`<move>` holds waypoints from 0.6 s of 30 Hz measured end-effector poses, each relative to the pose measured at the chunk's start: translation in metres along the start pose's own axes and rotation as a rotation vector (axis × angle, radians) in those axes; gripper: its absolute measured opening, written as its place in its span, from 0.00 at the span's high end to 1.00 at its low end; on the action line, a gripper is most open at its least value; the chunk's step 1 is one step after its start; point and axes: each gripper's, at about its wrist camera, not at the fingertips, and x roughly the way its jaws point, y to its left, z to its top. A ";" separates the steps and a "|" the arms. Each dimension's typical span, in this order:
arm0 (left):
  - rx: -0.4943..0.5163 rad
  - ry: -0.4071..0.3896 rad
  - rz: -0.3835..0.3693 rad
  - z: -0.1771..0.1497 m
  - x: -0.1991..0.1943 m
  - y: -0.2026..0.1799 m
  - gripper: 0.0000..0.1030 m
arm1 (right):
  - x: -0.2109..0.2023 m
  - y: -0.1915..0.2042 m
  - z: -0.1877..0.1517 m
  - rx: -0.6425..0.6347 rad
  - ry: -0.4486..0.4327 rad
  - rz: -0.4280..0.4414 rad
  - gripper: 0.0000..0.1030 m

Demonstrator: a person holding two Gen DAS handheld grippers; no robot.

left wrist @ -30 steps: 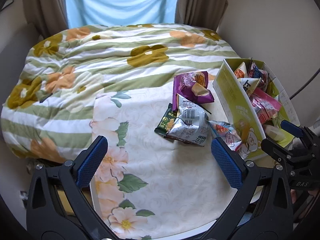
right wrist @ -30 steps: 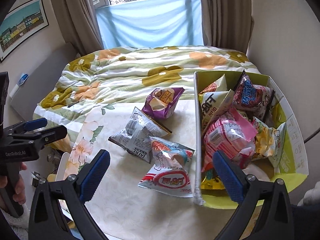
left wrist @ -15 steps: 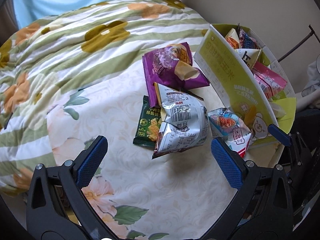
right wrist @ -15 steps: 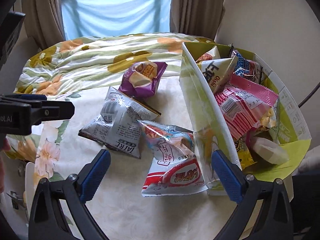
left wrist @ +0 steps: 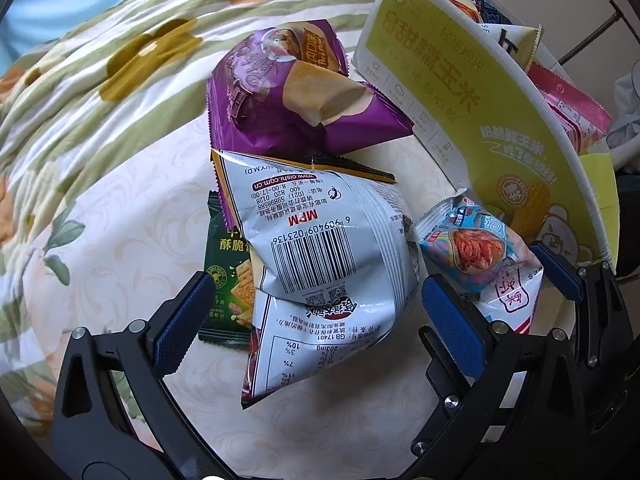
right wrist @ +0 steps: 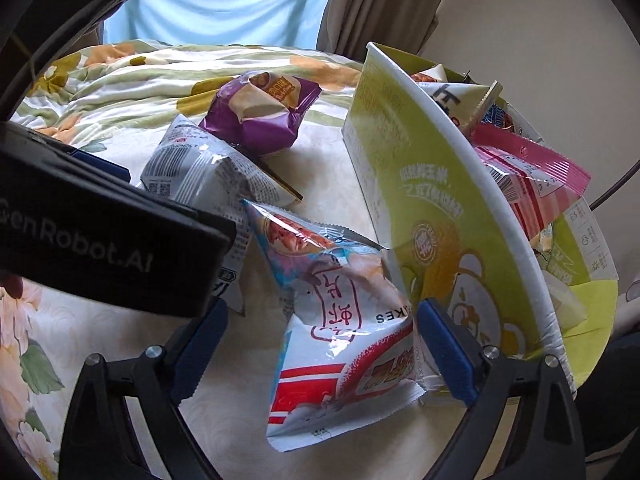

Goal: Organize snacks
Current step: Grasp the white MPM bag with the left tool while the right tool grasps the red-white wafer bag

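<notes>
snack packets lie loose on a cream floral-patterned tabletop [left wrist: 120, 240] beside a yellow-green cardboard box [left wrist: 460, 92] that stands at the right and holds further packets, among them a pink striped packet [right wrist: 532, 176]. left gripper [left wrist: 316, 320]: jaws spread wide, grasping nothing, straddling the near end of the silver barcode packet [left wrist: 320, 248], whose back panel faces up; whether the blue pads touch it cannot be told. a dark green cracker packet [left wrist: 228, 280] lies partly under the silver packet's left edge. the purple chip packet [left wrist: 296, 88] sits beyond the silver packet, its lower edge overlapping it, close to the box's far corner. right gripper [right wrist: 320, 340]: jaws likewise spread and released, set to either side of the blue, white and red shrimp-flake packet [right wrist: 340, 312], which lies just beside the box's outer wall and next to the silver packet. the black body of the left gripper crosses the left part of the right wrist view. a quilt [right wrist: 132, 76] with green stripes and orange and olive flowers lies behind the tabletop, with brown curtains [right wrist: 376, 4] and a pale blue window covering [right wrist: 224, 0] beyond.
</notes>
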 end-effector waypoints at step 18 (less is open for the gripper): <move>0.010 -0.022 -0.057 -0.019 -0.010 0.006 0.47 | 0.019 -0.006 -0.003 0.016 0.044 0.013 0.33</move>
